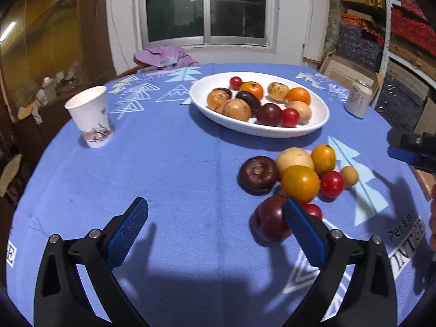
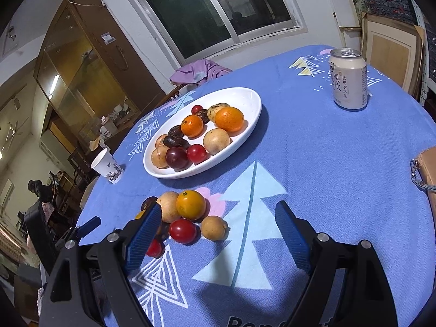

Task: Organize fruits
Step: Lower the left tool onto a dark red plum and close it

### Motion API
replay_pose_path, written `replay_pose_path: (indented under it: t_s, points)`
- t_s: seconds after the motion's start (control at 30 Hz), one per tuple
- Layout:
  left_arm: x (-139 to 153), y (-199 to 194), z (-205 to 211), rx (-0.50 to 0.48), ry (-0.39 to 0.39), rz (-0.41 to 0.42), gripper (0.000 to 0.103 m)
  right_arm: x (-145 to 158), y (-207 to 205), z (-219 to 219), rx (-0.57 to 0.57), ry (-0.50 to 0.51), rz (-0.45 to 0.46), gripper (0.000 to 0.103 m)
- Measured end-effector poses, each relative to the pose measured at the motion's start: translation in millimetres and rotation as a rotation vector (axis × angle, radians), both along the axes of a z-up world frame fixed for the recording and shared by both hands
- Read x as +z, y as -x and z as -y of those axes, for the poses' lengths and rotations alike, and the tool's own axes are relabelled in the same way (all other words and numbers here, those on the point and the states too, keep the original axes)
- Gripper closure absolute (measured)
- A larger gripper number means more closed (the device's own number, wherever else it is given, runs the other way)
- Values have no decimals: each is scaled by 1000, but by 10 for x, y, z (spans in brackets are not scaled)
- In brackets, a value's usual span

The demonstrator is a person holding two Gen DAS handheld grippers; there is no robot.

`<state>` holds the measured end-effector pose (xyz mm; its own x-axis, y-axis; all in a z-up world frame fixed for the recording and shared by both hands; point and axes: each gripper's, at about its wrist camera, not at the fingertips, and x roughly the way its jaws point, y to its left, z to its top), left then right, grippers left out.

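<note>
From the right wrist view, the left finger of the right hand-held gripper [image 2: 219, 227] covers part of the loose fruit pile [image 2: 188, 218], so a dark fruit and a small red one show only as slivers there; the left wrist view gives the clearer count. In it the pile lies on the blue cloth of the desk [image 1: 169, 169] toward its near right edge, just in front of the white oval plate [image 1: 259, 130]: eight pieces, namely two dark purple-red ones, two orange, one large pale tan, one small tan and two small red, the last red one half hidden behind the right finger of the left hand-held gripper [image 1: 216, 222]. The plate, nearer the far edge of the desk, holds what looks like eleven pieces, though they overlap and the dark ones at the centre are hard to separate. Both grippers stand wide open with nothing between their blue pads; the left one's right finger sits just in front of the nearest dark red plum [image 1: 271, 218], and whether it touches it cannot be told. One paper cup [image 1: 91, 115] stands near the left edge and one drink can [image 2: 348, 79] near the far right edge. A tan object with a clasp [image 2: 425, 169] is cut off at the right edge.
</note>
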<state>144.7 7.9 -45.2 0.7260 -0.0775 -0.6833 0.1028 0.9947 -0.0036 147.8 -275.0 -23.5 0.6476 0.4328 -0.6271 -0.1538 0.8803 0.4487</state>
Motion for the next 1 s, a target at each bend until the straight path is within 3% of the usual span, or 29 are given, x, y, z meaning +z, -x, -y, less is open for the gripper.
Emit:
replay_pose_path:
  t_s: [0.2,0.33,0.47,0.57,0.67,0.8,1.0]
  points:
    - [-69,49,167,-66,-34,-16,4,-12,-2,-3,0,1,-4,17]
    - [-10,95,67,-12,-59,6,4,-12,-2,-2,-1,-2,-5,17]
    - [40,164,-138,31,-7,10,4,3,10,-4,3,-6,-2,17]
    - [60,234,-131,-2,25,19,4,-1,10,-24,8,-1,-2,17]
    - [36,287,53,-71,-20,29,4,-20,-2,-38,11,5,-9,17]
    - [-47,282,207,-109,-72,4,4,-22,3,-49,14,7,-7,17]
    - [-159,150,111,-80,-35,-83,6,-35,8,-61,21,14,-10,17]
